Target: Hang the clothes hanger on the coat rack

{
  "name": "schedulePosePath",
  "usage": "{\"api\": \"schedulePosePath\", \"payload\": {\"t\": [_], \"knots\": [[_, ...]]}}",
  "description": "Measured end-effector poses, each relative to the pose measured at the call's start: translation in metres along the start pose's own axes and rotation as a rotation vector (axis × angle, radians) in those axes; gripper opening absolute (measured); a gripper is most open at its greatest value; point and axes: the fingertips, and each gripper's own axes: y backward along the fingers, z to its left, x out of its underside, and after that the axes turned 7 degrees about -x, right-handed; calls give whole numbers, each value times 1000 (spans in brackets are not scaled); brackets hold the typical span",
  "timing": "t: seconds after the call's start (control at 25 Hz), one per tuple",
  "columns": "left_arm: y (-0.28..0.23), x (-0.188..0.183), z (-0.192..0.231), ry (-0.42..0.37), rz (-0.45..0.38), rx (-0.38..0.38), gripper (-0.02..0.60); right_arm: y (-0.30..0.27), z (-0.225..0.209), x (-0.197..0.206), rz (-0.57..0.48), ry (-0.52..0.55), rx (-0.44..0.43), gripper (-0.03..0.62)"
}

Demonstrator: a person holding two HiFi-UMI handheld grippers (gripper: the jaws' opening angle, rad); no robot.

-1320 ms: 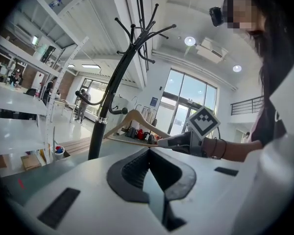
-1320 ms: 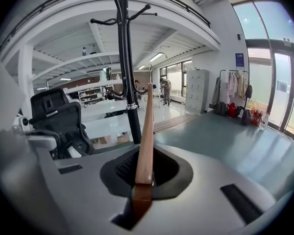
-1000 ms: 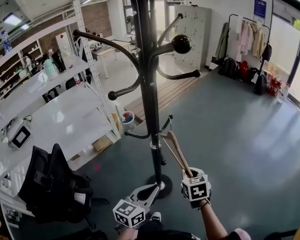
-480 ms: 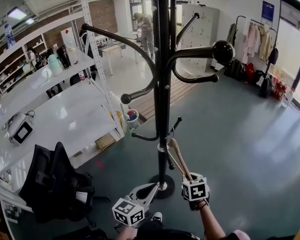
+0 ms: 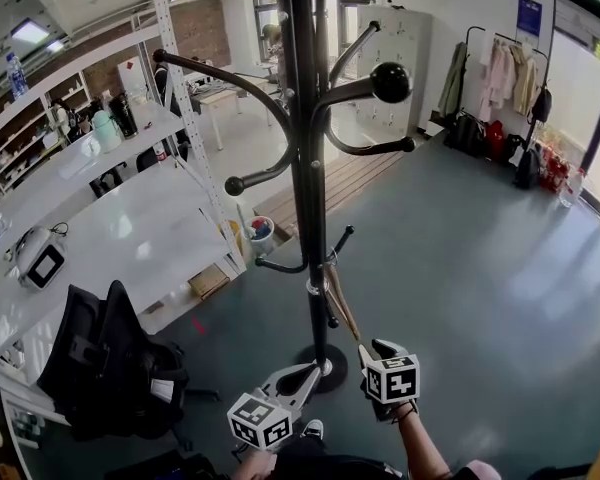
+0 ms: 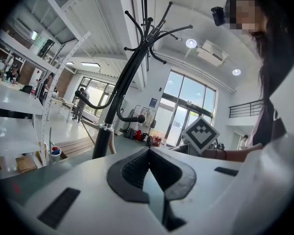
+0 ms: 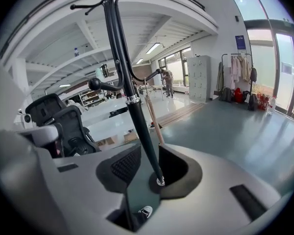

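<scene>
- Head view: the wooden hanger (image 5: 337,303) hangs low down on the coat rack (image 5: 302,168), its top up against the small lower peg just right of the pole, its body slanting down toward the right gripper (image 5: 378,350). I can't see the wire hook itself, so I'm guessing it's over that peg.
- Right gripper view: jaws are apart and empty. The rack's pole lines up in the gap, but it's standing out beyond them, and the hanger is beside the pole, clear of both jaws.
- Left gripper view: the left gripper (image 5: 308,372) has its jaws together at the tips with nothing between them. It sits low near the rack's base and isn't doing anything with the hanger.
- My read is that the hang itself looks done and this is the let-go/back-off part.
- Next move probably calls for pulling the right gripper straight back and down, away from the hanger's lower end, without bumping it. It's only a short peg, so a nudge could tip the hanger off.
- I'd also check that it settles and hangs free before calling it finished.
</scene>
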Motion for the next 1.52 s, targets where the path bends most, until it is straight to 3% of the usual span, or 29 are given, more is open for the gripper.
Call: {"api": "schedulePosePath", "payload": {"t": [0.36,0.64,0.92,1.2,1.52], "knots": [[18,19,-52,-23,-11,0,0,66,28,40,-73,-37,-90,97],[56,60,-118,-4,1,-18,0,128,56,95,-98,-79,-173,92],[105,112,-164,-4,74,-46,0,172,83,148,-118,-73,-186,52],[132,117,-190,-28,51,-70,0,203,100,178,-136,-121,-210,35],[168,126,-217,-35,42,-11,0,233,133,202,-153,-122,-192,26]]}}
